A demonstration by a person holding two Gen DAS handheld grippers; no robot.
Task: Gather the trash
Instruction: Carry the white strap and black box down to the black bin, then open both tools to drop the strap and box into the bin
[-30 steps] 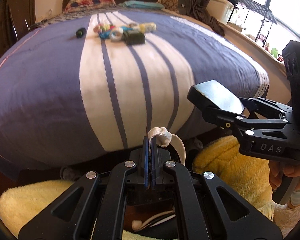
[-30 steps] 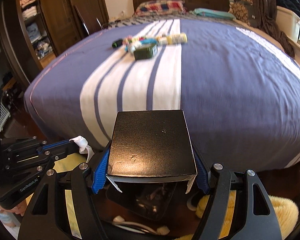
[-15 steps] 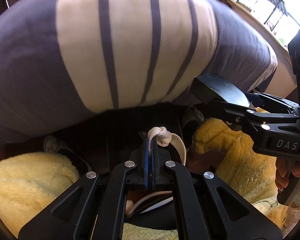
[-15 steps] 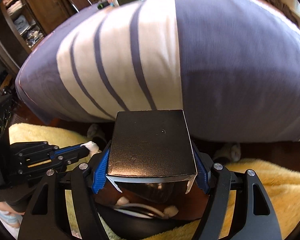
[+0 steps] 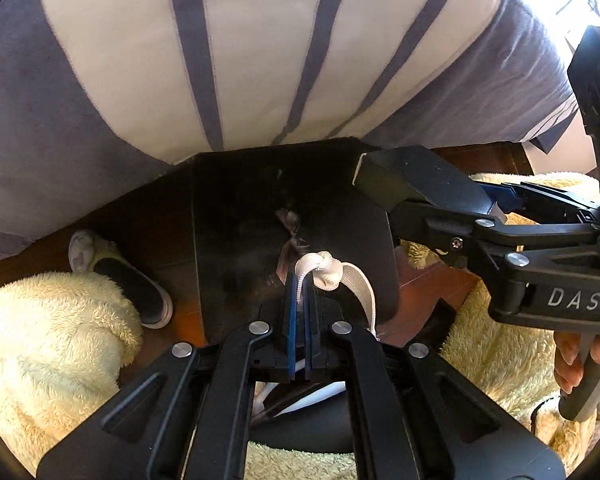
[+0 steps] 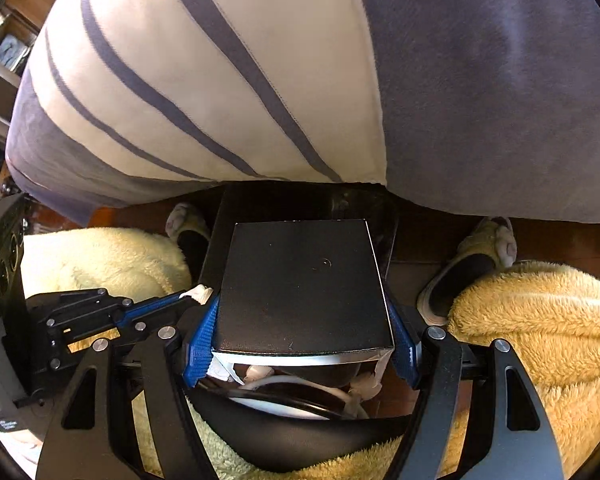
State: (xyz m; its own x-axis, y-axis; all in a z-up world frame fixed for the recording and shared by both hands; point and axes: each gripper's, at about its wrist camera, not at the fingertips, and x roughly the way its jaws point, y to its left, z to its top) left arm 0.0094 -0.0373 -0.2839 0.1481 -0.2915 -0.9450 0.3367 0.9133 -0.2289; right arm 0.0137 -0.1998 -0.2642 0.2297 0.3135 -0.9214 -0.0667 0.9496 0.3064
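Note:
My left gripper (image 5: 299, 280) is shut on a white knotted cord (image 5: 328, 274), whose loop hangs to the right of the blue pads. It points steeply down over a black bin (image 5: 236, 232) on the floor. My right gripper (image 6: 302, 332) is shut on a black cardboard box (image 6: 300, 276), blue pads pressing both its sides, above the same bin (image 6: 260, 204). In the left wrist view the box (image 5: 416, 178) juts in from the right. In the right wrist view the left gripper (image 6: 196, 294) sits just left of the box. White cords lie inside the bin.
A bed with a purple and white striped cover (image 5: 260, 60) overhangs the bin's far side. The person's legs in fluffy yellow fabric (image 5: 40, 340) flank the bin, with slippers (image 5: 120, 276) (image 6: 468, 268) on the wooden floor. A hand (image 5: 580, 360) holds the right gripper's handle.
Both grippers have sunk and tipped downward. The bed top with its items has left the view, and the bin now fills the middle. Both grips are unchanged.

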